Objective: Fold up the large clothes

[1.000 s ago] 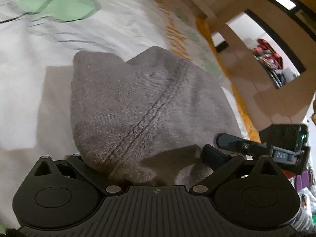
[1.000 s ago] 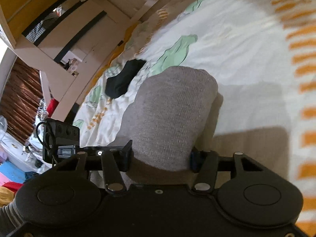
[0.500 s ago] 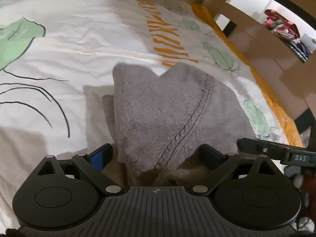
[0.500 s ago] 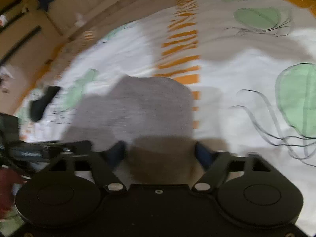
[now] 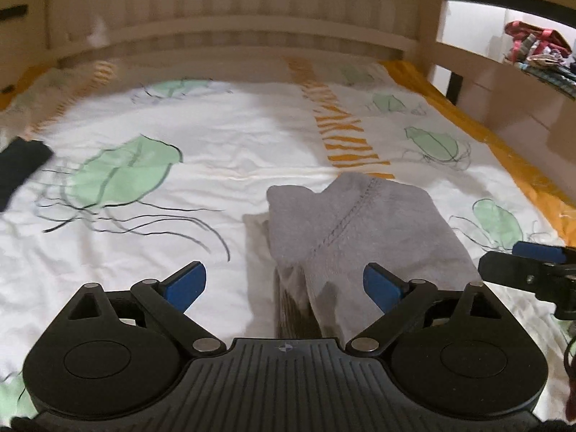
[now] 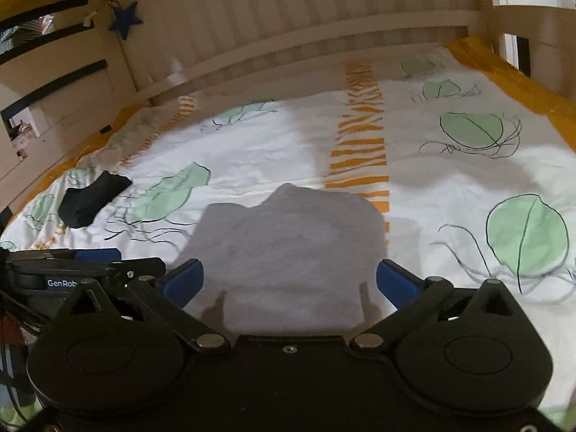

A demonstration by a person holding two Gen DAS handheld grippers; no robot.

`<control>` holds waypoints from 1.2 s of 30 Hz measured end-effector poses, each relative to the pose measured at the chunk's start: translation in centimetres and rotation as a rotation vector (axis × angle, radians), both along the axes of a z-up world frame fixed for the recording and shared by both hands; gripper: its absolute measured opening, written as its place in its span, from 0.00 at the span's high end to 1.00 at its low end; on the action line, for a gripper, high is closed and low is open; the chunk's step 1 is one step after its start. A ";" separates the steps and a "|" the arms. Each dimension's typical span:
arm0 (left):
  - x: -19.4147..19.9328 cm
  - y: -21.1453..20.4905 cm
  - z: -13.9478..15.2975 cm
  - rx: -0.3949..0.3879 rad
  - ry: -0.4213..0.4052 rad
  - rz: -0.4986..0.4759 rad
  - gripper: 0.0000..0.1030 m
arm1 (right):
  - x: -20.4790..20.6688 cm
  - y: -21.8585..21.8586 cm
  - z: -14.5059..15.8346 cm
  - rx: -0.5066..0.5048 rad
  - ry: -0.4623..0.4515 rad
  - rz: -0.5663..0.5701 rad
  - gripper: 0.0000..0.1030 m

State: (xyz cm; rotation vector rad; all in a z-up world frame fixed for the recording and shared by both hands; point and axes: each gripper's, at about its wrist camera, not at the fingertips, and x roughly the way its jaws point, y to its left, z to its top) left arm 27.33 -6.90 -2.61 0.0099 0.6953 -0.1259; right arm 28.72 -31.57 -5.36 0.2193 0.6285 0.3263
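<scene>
A grey sweater [image 5: 363,230] is lying folded into a thick bundle on the bed [image 5: 230,165], over a white sheet printed with green leaves and an orange stripe. A cable-knit seam is running down its top face. The left hand-held gripper [image 5: 284,286] is hovering over the bundle's near edge with its blue pads [image 5: 185,284] spread wide; its jaws are closing a little, and the left pad is standing clear over bare sheet while the right one is hanging above the knit, pressing on nothing. The right hand-held gripper [image 6: 289,282] is opening, its pads [image 6: 397,282] standing wide to either side of the sweater's near end, with the cloth showing between them but not gripped. A dark garment [image 6: 91,199] is lying well apart, near the bed's far left side. A wooden slatted rail [image 6: 295,39] is running behind the bed.
</scene>
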 end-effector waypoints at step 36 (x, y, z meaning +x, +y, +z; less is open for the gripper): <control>-13.7 -2.1 0.9 0.063 0.087 0.167 0.08 | -14.1 1.4 0.6 -0.062 0.060 -0.101 0.00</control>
